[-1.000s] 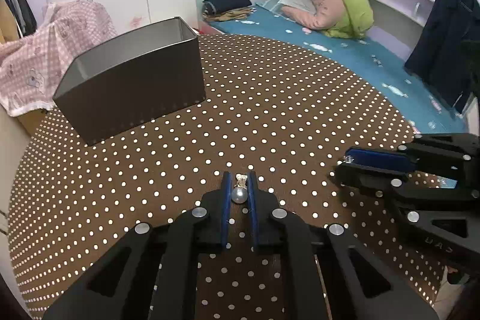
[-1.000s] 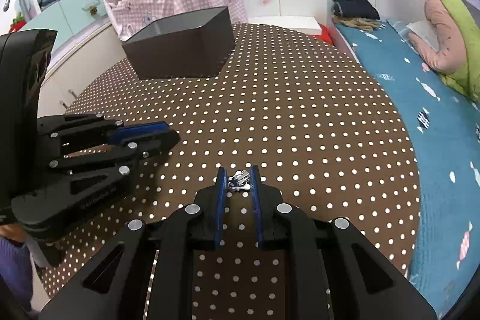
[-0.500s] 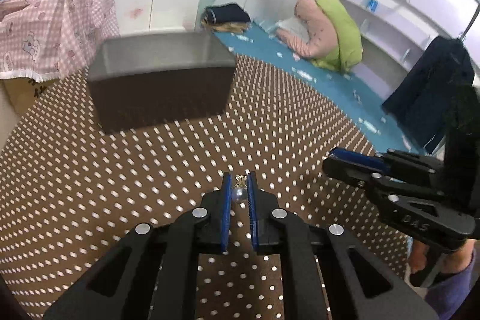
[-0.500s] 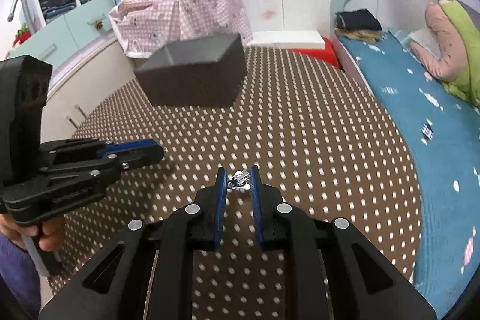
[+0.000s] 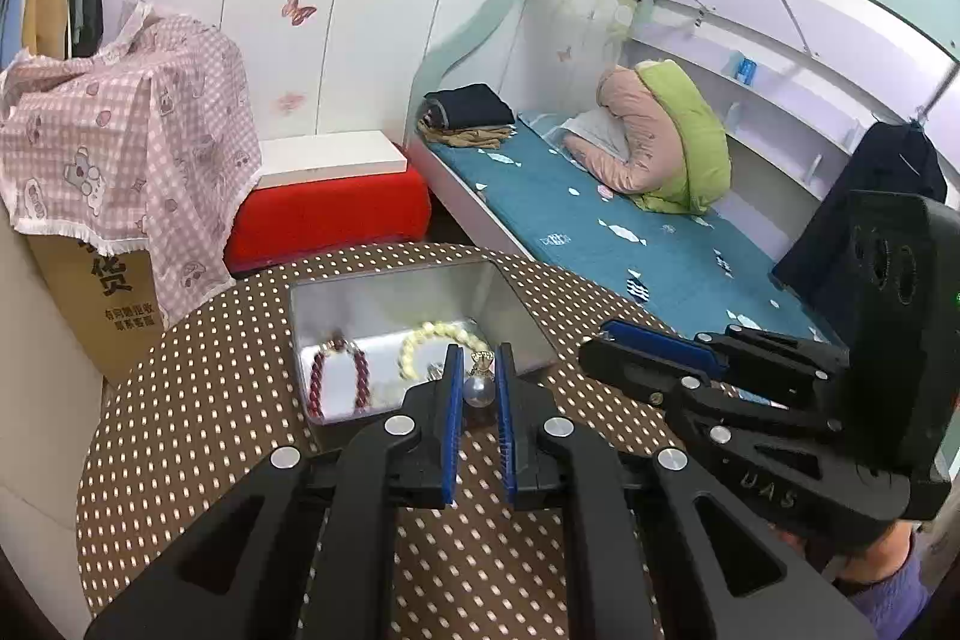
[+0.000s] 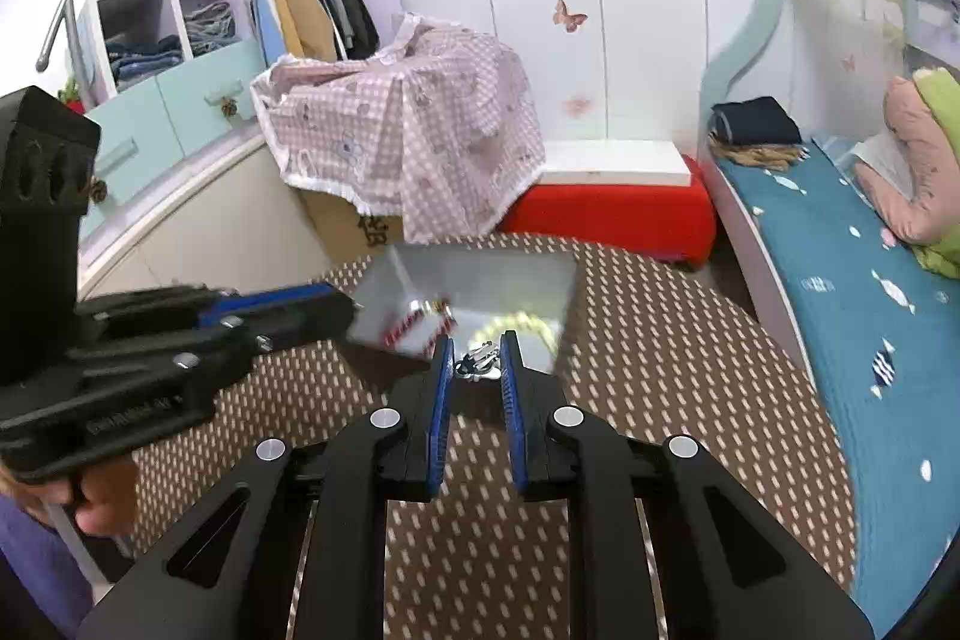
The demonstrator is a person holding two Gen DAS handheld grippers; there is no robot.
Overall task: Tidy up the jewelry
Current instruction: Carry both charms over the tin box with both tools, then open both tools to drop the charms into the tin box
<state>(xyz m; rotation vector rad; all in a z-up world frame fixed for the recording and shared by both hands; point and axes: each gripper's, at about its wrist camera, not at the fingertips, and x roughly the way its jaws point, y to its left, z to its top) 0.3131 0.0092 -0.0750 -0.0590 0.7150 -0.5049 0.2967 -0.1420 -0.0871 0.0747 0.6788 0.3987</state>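
The left wrist view shows the left tongs (image 5: 478, 379) pinching a pearl earring (image 5: 478, 388) at frame centre, just before the grey tin (image 5: 516, 307) on the dotted counter (image 5: 198, 400); a red bracelet (image 5: 339, 376) and cream bead bracelet (image 5: 441, 340) lie sharp inside. The right wrist view blurs these but shows the right tongs (image 6: 476, 361) clamping a silver clip earring (image 6: 478, 363).

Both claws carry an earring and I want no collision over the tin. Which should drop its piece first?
Probably the left claw: its pearl earring already shows against the open tin, above its near rim. The right claw, holding a silver earring, looks slightly short of it.
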